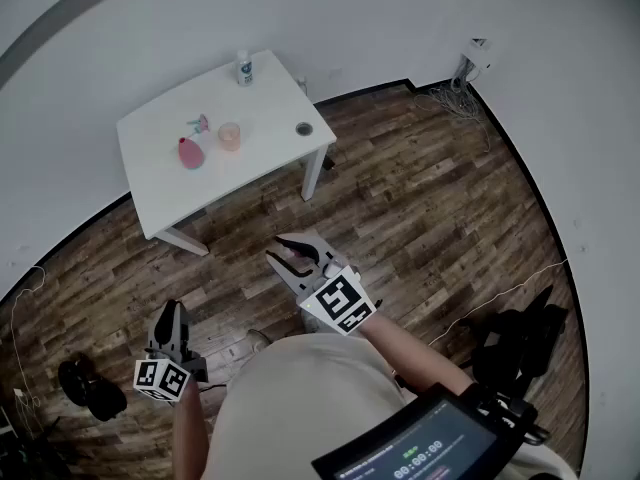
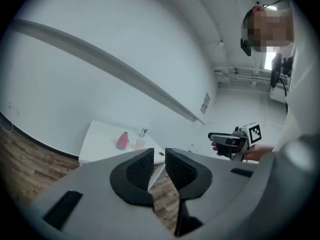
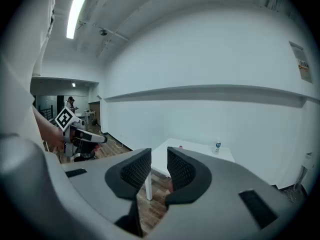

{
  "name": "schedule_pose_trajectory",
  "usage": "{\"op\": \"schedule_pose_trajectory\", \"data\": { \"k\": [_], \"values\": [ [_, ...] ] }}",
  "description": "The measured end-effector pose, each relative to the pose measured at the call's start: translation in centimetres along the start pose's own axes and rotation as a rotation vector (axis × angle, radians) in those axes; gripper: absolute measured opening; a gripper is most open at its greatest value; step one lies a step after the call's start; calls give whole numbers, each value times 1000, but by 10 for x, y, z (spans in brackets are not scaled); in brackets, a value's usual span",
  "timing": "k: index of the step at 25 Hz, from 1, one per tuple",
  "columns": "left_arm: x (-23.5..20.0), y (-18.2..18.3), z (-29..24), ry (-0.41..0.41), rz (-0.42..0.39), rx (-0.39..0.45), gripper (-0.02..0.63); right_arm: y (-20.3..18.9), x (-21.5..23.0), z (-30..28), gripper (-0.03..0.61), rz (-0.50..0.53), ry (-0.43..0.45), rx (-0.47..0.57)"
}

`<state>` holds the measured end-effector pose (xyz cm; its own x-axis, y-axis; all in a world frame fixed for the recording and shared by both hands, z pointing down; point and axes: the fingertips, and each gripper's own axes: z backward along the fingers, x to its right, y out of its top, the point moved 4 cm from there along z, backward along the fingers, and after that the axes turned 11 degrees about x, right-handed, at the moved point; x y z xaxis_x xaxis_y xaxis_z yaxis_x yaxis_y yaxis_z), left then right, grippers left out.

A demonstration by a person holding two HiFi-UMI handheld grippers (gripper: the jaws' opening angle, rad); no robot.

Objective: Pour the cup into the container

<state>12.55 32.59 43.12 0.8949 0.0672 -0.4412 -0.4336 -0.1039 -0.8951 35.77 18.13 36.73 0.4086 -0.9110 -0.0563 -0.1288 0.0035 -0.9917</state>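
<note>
A white table (image 1: pixel 260 168) stands across the wood floor, well ahead of both grippers. On it are a pink cup (image 1: pixel 230 135), a red-pink container (image 1: pixel 190 153), a small bottle (image 1: pixel 243 68) and a round grey disc (image 1: pixel 304 128). My left gripper (image 1: pixel 172 310) hangs low at the left over the floor, its jaws shut on nothing (image 2: pixel 159 158). My right gripper (image 1: pixel 285 250) is held higher and nearer the table, also shut and empty (image 3: pixel 159 156). In the left gripper view the container (image 2: pixel 122 141) and cup (image 2: pixel 139 144) show far off.
A black bag (image 1: pixel 515 343) lies on the floor at the right, dark shoes (image 1: pixel 90 388) at the left. Cables (image 1: pixel 455 96) run along the far wall. A screen device (image 1: pixel 430 448) sits at my waist.
</note>
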Motion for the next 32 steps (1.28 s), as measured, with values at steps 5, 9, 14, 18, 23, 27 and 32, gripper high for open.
{"op": "schedule_pose_trajectory", "data": {
  "k": [5, 9, 14, 18, 23, 27, 32],
  "values": [
    [-10, -1, -5, -10, -8, -7, 63, -2, 2, -5, 95, 7, -15, -4],
    [-10, -5, -12, -25, -15, -30, 63, -15, 14, 4, 103, -105, -54, -2],
    [-18, -3, -19, -31, -21, -33, 63, -28, 25, 14, 153, -187, -86, -1],
    [-13, -3, -22, -17, -17, -42, 64, -34, 31, 24, 159, -209, -101, 8],
    [-4, -6, -27, -9, -23, -41, 63, -33, 38, 29, 180, -211, -70, 26],
    [8, -10, -30, 2, -32, -27, 63, -36, 49, 40, 186, -201, -57, 28],
    [28, -18, -33, 25, -35, -19, 64, -41, 64, 57, 186, -197, -42, 29]
  ]
}}
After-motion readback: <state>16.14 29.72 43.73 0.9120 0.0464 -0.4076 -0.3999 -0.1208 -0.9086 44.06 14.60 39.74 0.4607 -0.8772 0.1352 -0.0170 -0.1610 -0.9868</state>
